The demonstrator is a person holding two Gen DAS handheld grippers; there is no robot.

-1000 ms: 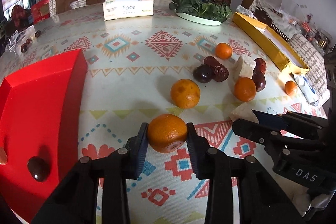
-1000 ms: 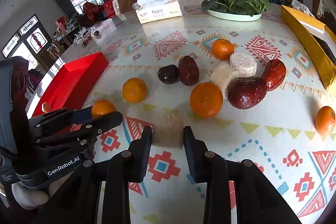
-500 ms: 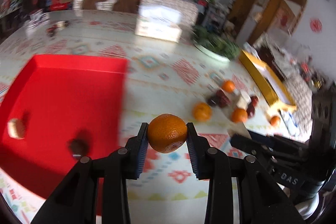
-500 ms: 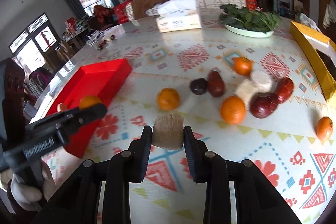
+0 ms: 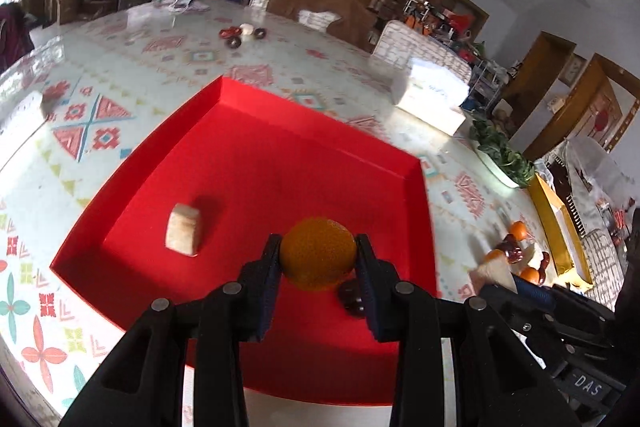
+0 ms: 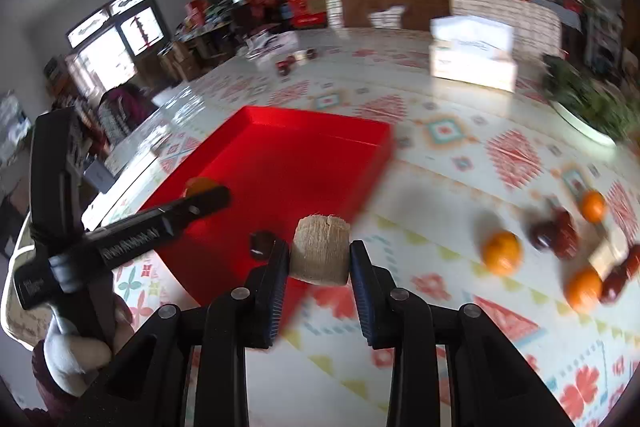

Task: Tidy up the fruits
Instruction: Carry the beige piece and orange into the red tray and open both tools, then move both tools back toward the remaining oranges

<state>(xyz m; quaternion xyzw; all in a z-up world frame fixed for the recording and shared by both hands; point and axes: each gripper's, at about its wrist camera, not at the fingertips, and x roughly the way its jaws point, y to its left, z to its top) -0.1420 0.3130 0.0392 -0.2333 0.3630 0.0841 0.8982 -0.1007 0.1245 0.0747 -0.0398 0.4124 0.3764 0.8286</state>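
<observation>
Above the shallow red tray (image 5: 416,211), my left gripper (image 5: 318,261) has its jaws clamped on a round orange tangerine (image 5: 318,257), ready to drop; my right gripper (image 6: 319,259) pinches a beige fibrous chunk (image 6: 320,253) at the tray's near corner, next in line.

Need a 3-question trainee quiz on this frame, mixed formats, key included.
1. True or false: the left tongs grip an orange above the red tray.
2. What do the right tongs hold? A) dark date B) pale cut chunk C) nothing
3. Fill in: on the tray floor lie a pale chunk and a dark ____.

Key: 1 true; 2 B; 3 date
</observation>
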